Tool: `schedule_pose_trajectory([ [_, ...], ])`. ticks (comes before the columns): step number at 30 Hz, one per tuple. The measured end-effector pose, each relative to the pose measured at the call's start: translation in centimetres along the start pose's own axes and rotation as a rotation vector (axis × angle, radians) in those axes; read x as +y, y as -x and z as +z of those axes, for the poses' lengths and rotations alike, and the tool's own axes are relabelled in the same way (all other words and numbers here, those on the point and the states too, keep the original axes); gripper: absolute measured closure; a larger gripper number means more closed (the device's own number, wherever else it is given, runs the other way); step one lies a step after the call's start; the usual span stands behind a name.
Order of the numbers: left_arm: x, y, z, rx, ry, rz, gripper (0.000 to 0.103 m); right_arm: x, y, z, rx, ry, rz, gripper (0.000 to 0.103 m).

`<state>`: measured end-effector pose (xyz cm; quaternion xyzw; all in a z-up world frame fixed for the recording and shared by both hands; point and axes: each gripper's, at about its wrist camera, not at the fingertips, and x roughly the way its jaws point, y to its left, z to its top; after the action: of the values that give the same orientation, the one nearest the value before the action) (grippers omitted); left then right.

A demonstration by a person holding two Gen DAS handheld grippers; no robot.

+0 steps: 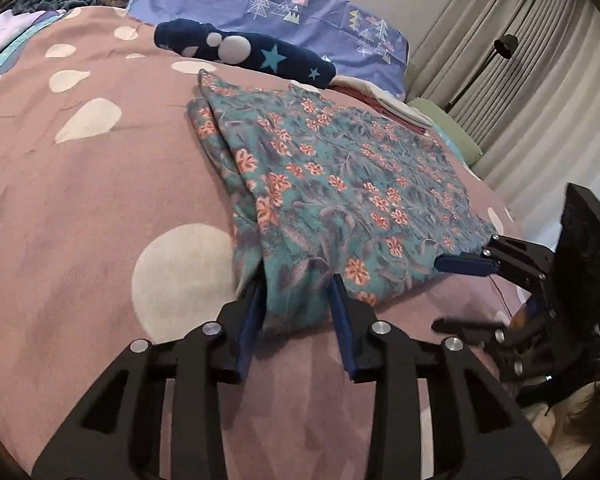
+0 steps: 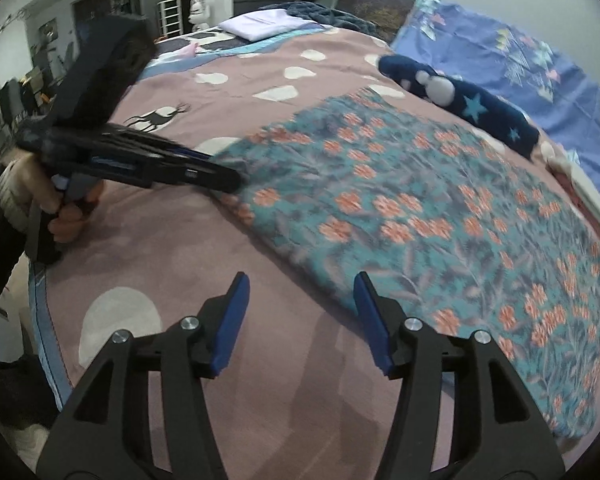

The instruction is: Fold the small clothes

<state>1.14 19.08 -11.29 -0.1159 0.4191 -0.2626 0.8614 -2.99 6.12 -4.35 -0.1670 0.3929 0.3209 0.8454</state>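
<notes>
A: Teal cotton garment with orange flowers point(image 1: 340, 184), partly folded, lies flat on the pink bedspread with white blobs point(image 1: 100, 208). Its near corner is bunched between the blue fingers point(image 1: 256, 312) of the left gripper point(image 1: 298, 300); a firm pinch cannot be confirmed.

B: Right gripper point(image 2: 300, 292)?

A: Fingers spread, nothing held, the hem just beside one tip. Risks: only the top layer might be caught, so the fold would be pulled apart; the bedspread could be pinched along with it; with one side lifted alone, the cloth would be skewed toward the navy star-print plush roll point(image 1: 244, 50).
</notes>
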Motion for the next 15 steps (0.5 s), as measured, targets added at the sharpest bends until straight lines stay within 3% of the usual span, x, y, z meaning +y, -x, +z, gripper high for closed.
schedule_pose_trajectory([
  [2,0.2,0.2,0.1,0.009,0.016,-0.012,0.101,1.2,0.1,0.4,-0.016,0.044,-0.004,0.047],
  [12,2.3,1.9,-2.5,-0.058,0.161,-0.045,0.101,6.4,-4.0,1.8,0.006,0.211,-0.099,0.042],
  [14,1.9,2.8,-2.1,-0.073,0.128,-0.016,0.096,6.9,-4.3,2.7,0.004,0.231,-0.127,0.042],
  [15,1.7,3.3,-1.8,-0.083,0.107,0.003,0.087,7.1,-4.5,3.0,0.002,0.239,-0.148,0.042],
])
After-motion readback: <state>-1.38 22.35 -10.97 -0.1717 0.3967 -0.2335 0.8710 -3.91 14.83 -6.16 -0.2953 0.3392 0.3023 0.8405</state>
